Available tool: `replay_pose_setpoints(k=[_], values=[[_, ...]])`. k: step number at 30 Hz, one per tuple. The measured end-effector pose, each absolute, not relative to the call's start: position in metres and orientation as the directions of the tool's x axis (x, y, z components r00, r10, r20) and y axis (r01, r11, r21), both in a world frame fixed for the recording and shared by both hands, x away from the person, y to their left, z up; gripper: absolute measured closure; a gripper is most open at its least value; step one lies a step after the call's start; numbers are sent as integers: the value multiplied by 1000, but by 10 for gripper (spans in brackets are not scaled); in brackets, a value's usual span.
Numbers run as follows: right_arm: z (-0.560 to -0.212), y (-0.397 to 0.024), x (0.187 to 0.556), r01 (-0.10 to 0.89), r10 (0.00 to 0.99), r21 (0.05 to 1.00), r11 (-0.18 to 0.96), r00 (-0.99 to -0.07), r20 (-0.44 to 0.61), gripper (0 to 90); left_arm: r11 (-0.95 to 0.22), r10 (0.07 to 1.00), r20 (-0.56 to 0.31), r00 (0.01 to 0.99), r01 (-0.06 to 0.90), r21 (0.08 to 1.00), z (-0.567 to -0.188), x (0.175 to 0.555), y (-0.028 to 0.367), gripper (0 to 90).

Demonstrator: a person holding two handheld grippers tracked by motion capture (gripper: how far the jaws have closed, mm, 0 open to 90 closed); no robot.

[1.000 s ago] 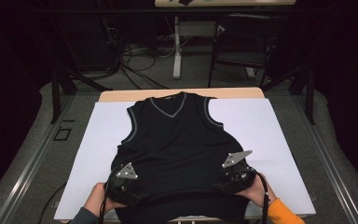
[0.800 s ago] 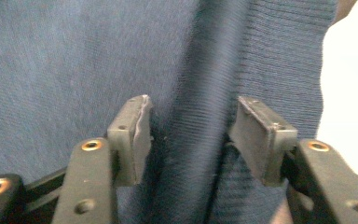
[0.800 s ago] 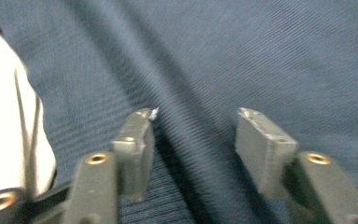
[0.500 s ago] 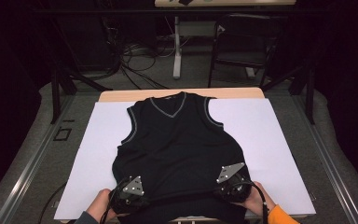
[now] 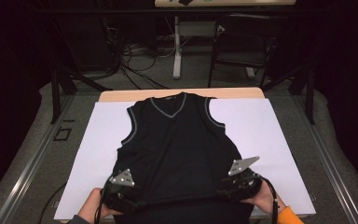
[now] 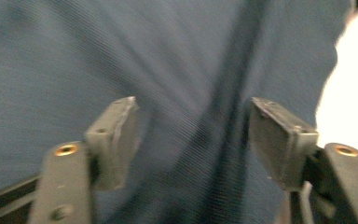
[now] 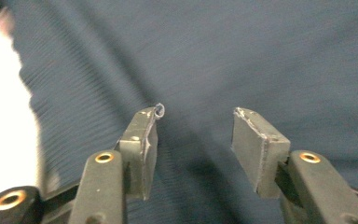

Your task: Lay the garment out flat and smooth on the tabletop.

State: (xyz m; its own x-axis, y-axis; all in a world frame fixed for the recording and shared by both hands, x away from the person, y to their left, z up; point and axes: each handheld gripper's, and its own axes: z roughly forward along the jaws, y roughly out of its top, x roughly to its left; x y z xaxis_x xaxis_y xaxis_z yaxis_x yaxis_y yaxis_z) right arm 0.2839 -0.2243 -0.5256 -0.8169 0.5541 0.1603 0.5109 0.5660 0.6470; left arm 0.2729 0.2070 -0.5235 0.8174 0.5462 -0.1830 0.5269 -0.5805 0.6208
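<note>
Black vest (image 5: 175,144) flat on white sheet, hem at near counter edge. Left gripper (image 6: 191,135) and right gripper (image 7: 193,140) just reopened, jaws apart over hem, nothing pinched (knit slack). Risk: shallow bite, hem slipping free mid-fold.

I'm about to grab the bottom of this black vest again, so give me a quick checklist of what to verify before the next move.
1. Left claw open: ok, its jaws have just been opening, and the pads stand apart over the fabric.
2. Right claw open: ok, its jaws have just been opening too, with nothing pinched.
3. Both claws at the hem of the vest: ok, one at each bottom corner in the high view.
4. Vest lies flat on the white sheet: ok over the chest; a crease runs between each claw's pads.
5. Fabric layers under the pads: cannot tell.
</note>
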Motion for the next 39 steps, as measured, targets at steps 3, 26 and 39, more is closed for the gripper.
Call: replay_pose_setpoints(k=[3, 26, 39], values=[[-521, -238, 308, 552, 677, 678, 486, -728, 107, 494, -501, 674, -142, 725, 589, 634, -520, 296, 220, 304], [-545, -244, 394, 675, 856, 609, 416, -517, -11, 866, -430, 843, -54, 535, 731, 530, -543, 364, 235, 846], [-538, -247, 389, 662, 864, 606, 442, -495, -90, 670, -424, 865, -12, 501, 743, 518, -540, 363, 247, 787]])
